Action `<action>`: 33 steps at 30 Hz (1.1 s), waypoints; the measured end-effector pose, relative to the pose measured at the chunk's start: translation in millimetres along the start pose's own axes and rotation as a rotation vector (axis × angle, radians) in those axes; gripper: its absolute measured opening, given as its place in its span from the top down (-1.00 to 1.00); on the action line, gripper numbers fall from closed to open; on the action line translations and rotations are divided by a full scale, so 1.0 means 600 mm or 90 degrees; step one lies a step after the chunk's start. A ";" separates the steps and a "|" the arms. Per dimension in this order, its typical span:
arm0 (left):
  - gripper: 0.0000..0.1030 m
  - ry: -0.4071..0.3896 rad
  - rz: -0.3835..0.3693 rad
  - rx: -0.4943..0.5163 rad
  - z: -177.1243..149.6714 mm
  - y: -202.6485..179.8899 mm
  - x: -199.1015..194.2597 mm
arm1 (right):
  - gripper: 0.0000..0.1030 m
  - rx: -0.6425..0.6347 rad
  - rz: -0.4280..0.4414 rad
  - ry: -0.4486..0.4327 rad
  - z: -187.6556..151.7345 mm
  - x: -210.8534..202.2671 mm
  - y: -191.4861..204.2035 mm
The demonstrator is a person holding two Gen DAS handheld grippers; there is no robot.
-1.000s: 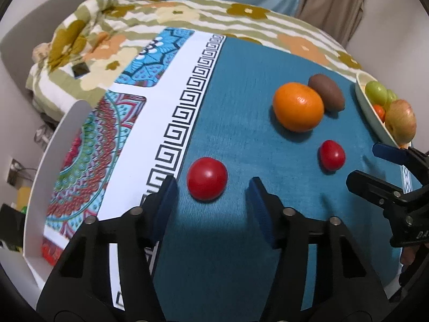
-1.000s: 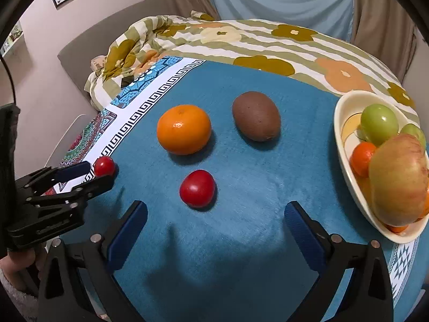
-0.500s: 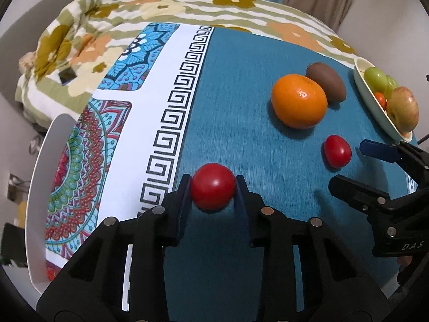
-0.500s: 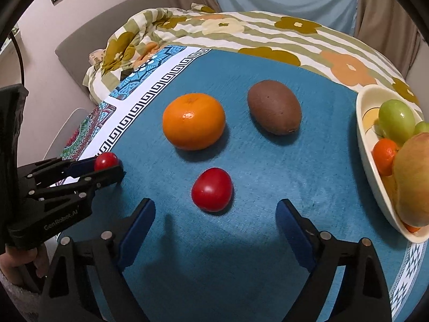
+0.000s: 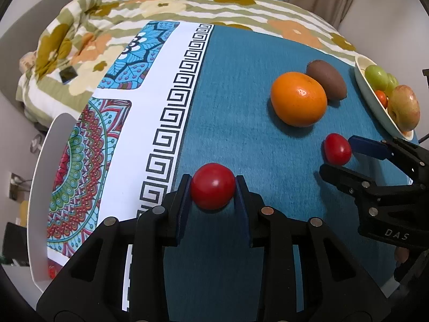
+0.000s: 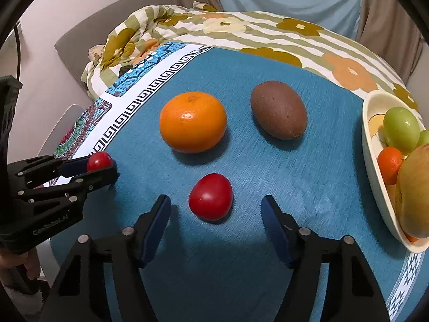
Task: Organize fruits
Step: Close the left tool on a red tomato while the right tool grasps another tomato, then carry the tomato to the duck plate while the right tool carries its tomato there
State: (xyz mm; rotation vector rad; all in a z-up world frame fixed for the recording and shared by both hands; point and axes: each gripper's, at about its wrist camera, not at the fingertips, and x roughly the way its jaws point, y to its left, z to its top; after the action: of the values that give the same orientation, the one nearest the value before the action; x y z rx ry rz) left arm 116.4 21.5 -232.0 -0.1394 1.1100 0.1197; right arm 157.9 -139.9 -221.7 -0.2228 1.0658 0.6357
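The teal cloth (image 5: 241, 102) covered the working surface, with a patterned white border (image 5: 139, 123) along its left side and a floral quilt (image 6: 241, 29) bunched behind it. I could not tell what lay under the cloth.

The cream bowl (image 6: 372, 155) sat at the right edge of the cloth. It held a large yellow-red fruit (image 6: 414, 193), green fruits (image 6: 400, 130) and a small orange one (image 6: 390, 163).

The orange (image 6: 193, 122) and the brown kiwi (image 6: 278, 110) lay on the cloth near mid-field, side by side and apart in the right wrist view, well apart from the bowl.

The left gripper (image 5: 213, 190) was clamped on a round red tomato (image 5: 213, 185), one blue pad against each side of it, near the cloth's white border. Whether the tomato touched the cloth could not be told.

The right gripper (image 6: 215, 214) stood with its fingers spread wide, and its blue pads (image 6: 156, 224) were clear of everything. A second red tomato (image 6: 210, 197) rested on the cloth between and just ahead of the fingertips, untouched, in front of the orange.
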 end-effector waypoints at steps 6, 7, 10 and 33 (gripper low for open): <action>0.30 -0.001 -0.004 -0.009 -0.004 0.002 -0.009 | 0.17 -0.028 -0.013 -0.005 0.002 0.004 0.010; 0.30 -0.001 -0.004 -0.010 -0.005 0.003 -0.010 | 0.44 -0.033 -0.011 -0.005 0.003 0.003 0.012; 0.30 -0.004 -0.002 -0.015 -0.006 0.006 -0.019 | 0.44 -0.041 -0.015 -0.012 0.003 -0.003 0.017; 0.30 -0.102 -0.060 0.046 0.081 -0.139 -0.159 | 0.44 0.021 0.008 -0.100 0.008 -0.189 -0.073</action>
State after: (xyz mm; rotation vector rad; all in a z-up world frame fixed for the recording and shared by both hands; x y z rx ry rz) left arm 130.9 -54.9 -120.6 -0.1156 0.9456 0.0057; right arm 149.7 -215.5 -126.7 -0.1360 0.9266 0.6360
